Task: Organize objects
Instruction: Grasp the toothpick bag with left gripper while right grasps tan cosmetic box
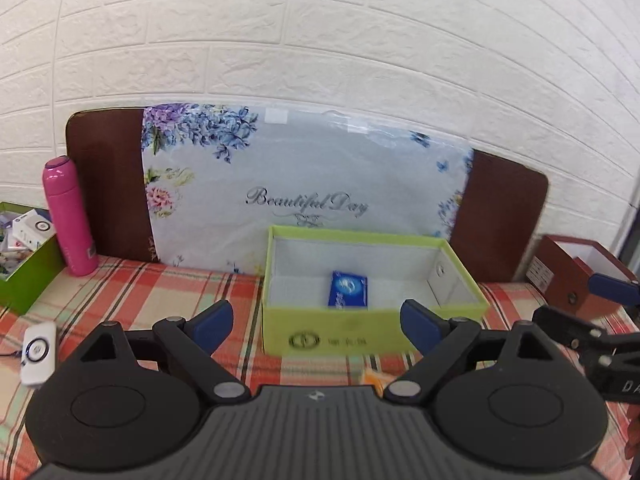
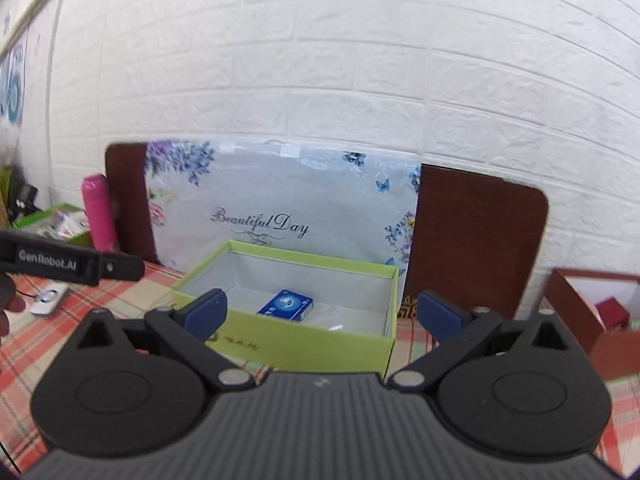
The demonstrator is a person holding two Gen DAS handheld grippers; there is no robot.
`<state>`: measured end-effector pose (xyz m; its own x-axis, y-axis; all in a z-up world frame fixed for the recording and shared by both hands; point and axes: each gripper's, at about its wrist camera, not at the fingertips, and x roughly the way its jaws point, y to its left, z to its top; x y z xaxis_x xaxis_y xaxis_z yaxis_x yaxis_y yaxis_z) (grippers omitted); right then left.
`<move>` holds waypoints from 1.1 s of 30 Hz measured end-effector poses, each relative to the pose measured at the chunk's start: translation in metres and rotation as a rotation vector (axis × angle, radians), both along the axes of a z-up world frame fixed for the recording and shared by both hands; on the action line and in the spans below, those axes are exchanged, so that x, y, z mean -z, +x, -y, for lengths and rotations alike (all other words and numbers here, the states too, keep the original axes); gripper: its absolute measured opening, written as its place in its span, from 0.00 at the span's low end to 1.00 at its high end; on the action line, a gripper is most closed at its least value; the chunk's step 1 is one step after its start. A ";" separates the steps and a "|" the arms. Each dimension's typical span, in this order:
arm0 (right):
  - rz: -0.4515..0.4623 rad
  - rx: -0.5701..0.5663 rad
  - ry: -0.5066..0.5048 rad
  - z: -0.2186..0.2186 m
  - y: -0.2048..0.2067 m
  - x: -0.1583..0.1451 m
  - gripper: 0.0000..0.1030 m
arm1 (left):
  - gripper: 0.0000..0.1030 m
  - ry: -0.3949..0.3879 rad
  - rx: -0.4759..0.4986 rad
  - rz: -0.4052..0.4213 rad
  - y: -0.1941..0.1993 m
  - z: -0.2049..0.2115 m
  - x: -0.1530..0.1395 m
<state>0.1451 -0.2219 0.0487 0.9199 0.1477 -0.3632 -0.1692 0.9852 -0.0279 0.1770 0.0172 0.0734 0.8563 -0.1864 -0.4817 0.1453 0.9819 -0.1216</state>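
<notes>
— Both tongs are seen spread wide: the left tongs (image 1: 318,326) are held with the blue pads far apart and nothing between them, and the right tongs (image 2: 322,314) are released in the same way.

— And where are they held?

— Both are hovering over the checked cloth (image 1: 132,292) of the desk, just in front of the light green box (image 1: 360,336). The box is open at the top, and a small blue packet (image 1: 348,290) is seen lying flat on its pale floor (the print on it is too blurred to be read).

— What is placed around the box?

— Behind it, a flowered bag (image 1: 304,184) marked "Beautiful Day" is propped against a brown board (image 1: 108,184), which is leaned on the white brick wall (image 1: 320,32). A pink flask (image 1: 68,216) is stood upright at the left, just beside a darker green box (image 1: 28,272) filled with small items. A white gadget (image 1: 38,354) with a ring mark is laid on the cloth near the left edge. At the right, a red-brown box (image 2: 576,312) is set well apart from the green one, and something small and red (image 2: 612,310) is seen inside it.
</notes>
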 end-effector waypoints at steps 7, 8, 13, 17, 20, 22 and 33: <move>-0.066 0.060 0.082 0.006 -0.080 0.040 1.00 | 0.91 0.036 0.047 -0.061 -0.076 -0.002 0.045; -0.084 0.066 0.084 0.006 -0.087 0.048 1.00 | 0.91 0.040 0.052 -0.078 -0.083 -0.002 0.053; -0.163 0.097 0.053 -0.011 -0.116 0.091 1.00 | 0.91 0.051 0.056 -0.158 -0.112 -0.009 0.094; -0.195 -0.003 0.032 -0.040 -0.124 0.112 0.99 | 0.91 0.015 0.027 -0.195 -0.120 -0.030 0.104; -0.182 -0.059 0.048 -0.061 -0.117 0.115 0.76 | 0.91 0.020 -0.045 -0.179 -0.120 -0.046 0.099; -0.216 -0.085 0.088 -0.069 -0.104 0.119 0.65 | 0.91 0.011 -0.068 -0.169 -0.118 -0.054 0.094; -0.347 0.043 0.193 -0.053 -0.065 0.146 0.33 | 0.86 -0.048 0.134 -0.205 -0.095 -0.035 0.114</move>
